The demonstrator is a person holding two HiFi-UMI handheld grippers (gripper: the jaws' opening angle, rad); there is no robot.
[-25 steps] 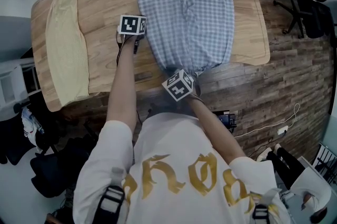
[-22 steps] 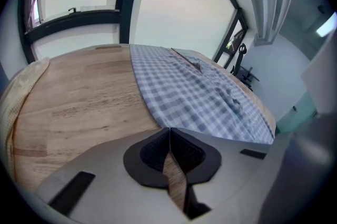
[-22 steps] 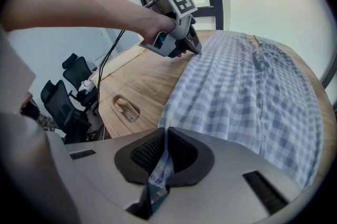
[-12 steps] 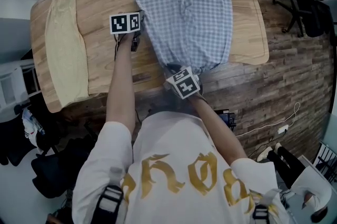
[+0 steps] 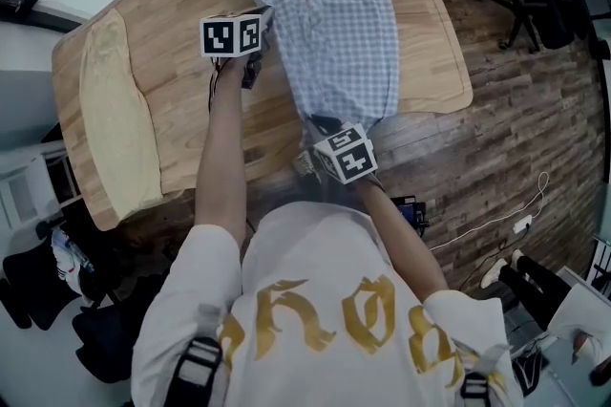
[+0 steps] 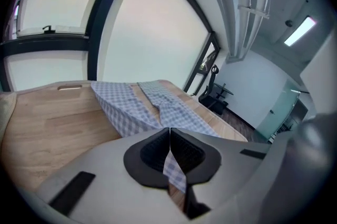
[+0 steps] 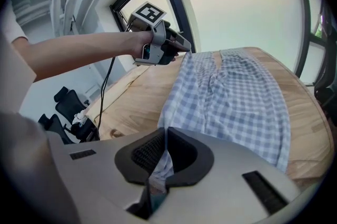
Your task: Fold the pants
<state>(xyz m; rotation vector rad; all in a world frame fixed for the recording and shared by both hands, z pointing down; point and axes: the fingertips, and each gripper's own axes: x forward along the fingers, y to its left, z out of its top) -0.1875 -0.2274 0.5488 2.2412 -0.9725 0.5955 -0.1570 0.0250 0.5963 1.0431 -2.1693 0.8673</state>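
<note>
Both tongs are clamped right down on cloth. The left tongs (image 6: 169, 133) have a thin strip of checked fabric pinched between their pads, and the right tongs (image 7: 164, 136) are squeezed the same way on a bunched bit of the same cloth.

The pants (image 5: 344, 23) lie lengthwise on the tabletop (image 5: 191, 109) in the upper middle of the head view. The legs run towards the top of the frame and the waist end is at the near edge. My left pinch is on the pants' left edge, part-way up the leg, where the cloth is raised off the wood into a ridge. My right pinch is at the waist end, low in the centre of the frame. A folded yellow cloth (image 5: 110, 118) sits well apart at the left of the tabletop.

I read this as the start of a lengthwise fold, left leg over right. To do it cleanly I'd:
- carry both pinches across to the right of the frame together and at the same height, so the edge between them is taut and doesn't sag
- watch the far hem, which neither pinch controls and may trail or twist
- line the lifted edge up with the opposite outer seam, lower it flat, and only then let go

The left pinch looks shallow, so I'd move gently
</note>
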